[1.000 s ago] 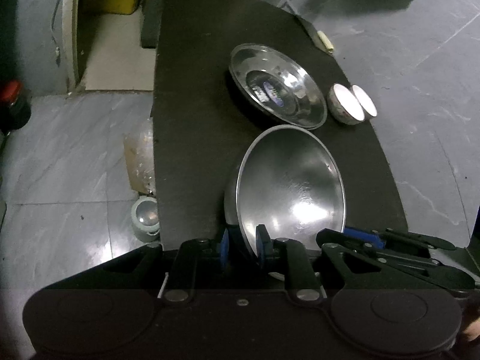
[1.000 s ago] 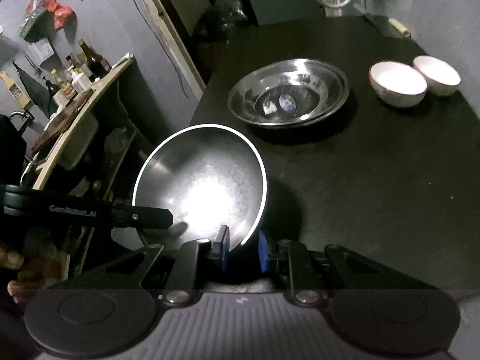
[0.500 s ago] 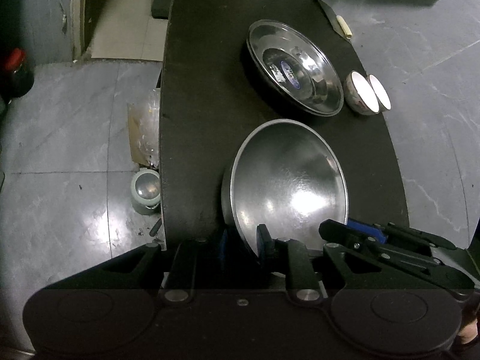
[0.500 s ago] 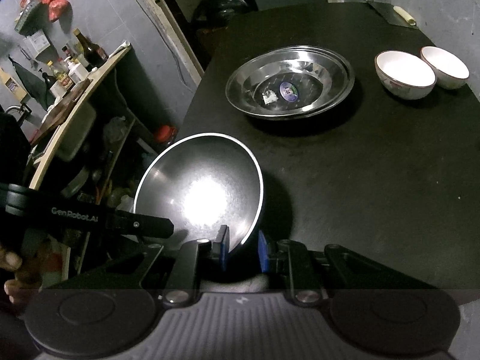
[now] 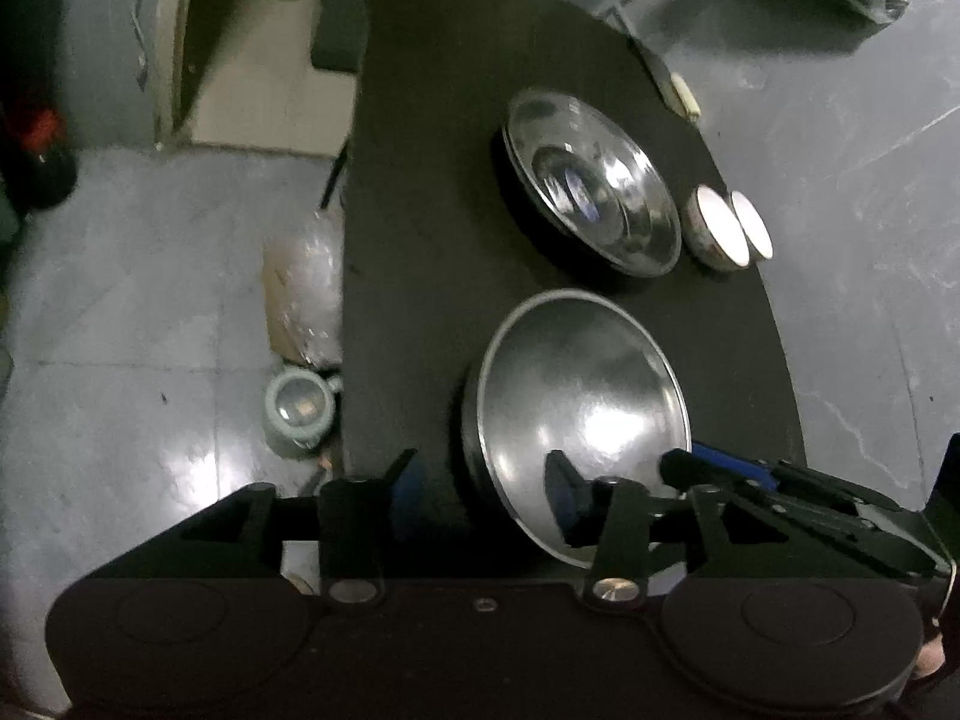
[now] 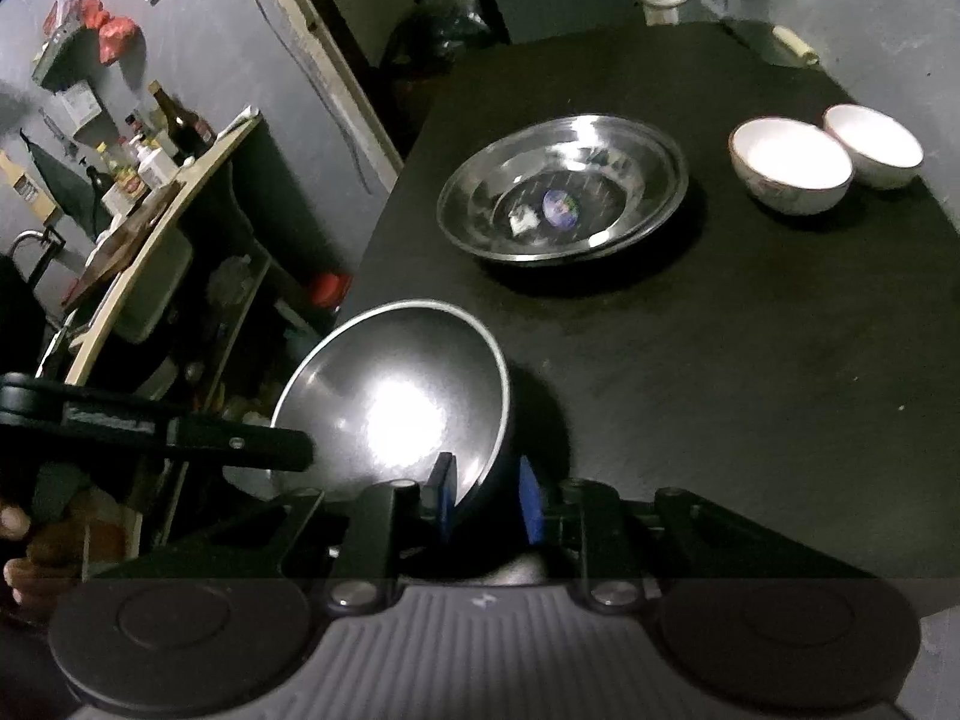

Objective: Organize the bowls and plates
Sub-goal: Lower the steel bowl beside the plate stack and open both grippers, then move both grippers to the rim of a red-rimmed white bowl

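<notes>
A large steel bowl (image 5: 582, 408) (image 6: 396, 402) sits tilted at the near end of the black table (image 5: 420, 240) (image 6: 720, 360). My left gripper (image 5: 485, 495) straddles its near rim, and its jaws are opening; the blue pads stand clear of the wall on both sides. My right gripper (image 6: 486, 501) is shut on the rim, one pad inside and one outside. It also shows at the right in the left wrist view, right gripper (image 5: 720, 480). Farther back lie stacked steel plates (image 5: 591, 204) (image 6: 564, 192) and two white bowls (image 5: 717, 228) (image 6: 792, 162) side by side.
A knife with a pale handle (image 5: 684, 96) (image 6: 792, 48) lies at the table's far edge. The floor left of the table holds a cup (image 5: 297, 411) and a plastic bag (image 5: 306, 288). A shelf with bottles (image 6: 150, 150) stands beyond the table's left edge.
The left jaws have spread apart and let go of the steel bowl's rim. The right gripper keeps its hold on the rim, and the bowl stays tilted in place.
</notes>
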{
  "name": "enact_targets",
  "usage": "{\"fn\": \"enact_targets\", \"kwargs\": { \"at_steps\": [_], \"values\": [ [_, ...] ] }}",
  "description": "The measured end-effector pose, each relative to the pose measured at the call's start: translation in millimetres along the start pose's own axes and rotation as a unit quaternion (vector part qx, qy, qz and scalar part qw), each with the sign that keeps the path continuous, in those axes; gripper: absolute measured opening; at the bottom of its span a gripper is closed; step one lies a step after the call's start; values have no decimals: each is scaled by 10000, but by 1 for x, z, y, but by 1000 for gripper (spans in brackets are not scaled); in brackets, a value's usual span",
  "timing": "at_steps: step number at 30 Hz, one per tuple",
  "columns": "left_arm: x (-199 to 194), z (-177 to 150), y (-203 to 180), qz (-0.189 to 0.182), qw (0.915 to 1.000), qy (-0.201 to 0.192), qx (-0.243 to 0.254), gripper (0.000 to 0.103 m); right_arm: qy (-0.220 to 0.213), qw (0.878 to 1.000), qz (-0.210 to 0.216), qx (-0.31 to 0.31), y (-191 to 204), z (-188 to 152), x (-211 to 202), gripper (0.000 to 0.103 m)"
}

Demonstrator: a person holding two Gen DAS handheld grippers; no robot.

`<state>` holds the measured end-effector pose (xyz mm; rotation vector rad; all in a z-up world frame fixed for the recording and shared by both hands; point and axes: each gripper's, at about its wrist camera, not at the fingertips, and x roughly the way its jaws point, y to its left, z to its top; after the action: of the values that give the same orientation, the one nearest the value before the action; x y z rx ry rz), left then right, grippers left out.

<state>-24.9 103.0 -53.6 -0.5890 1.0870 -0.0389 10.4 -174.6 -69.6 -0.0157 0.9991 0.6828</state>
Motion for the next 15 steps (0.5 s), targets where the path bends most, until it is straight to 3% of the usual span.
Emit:
{"fn": "enact_targets", "kwargs": {
  "at_steps": [3, 5, 6, 7, 9, 11, 15],
  "values": [
    [-13, 3, 1, 74, 9994, -327, 39, 57, -226, 9997, 17, 24, -3, 1, -7, 30],
    [-22, 5, 0, 49, 9977, -669, 115, 66, -369, 9993, 22, 42, -5, 1, -11, 33],
    [-26, 6, -2, 36, 9960, -876, 176, 78, -432, 9991, 24, 50, -6, 2, -13, 37],
    [-30, 8, -6, 40, 9938, -1078, 255, 87, -497, 9987, 29, 70, -7, 2, -15, 48],
    [-35, 13, -14, 45, 9892, -1387, 465, 99, -555, 9984, 3, 97, -9, 3, -17, 60],
    [-35, 20, -22, -29, 9861, -1533, 635, 102, -580, 9982, -45, 133, -14, 4, -17, 67],
    [-23, 40, -41, -49, 9862, -1449, 794, 102, -659, 9973, -146, 275, -28, 7, -20, 88]
  ]
}}
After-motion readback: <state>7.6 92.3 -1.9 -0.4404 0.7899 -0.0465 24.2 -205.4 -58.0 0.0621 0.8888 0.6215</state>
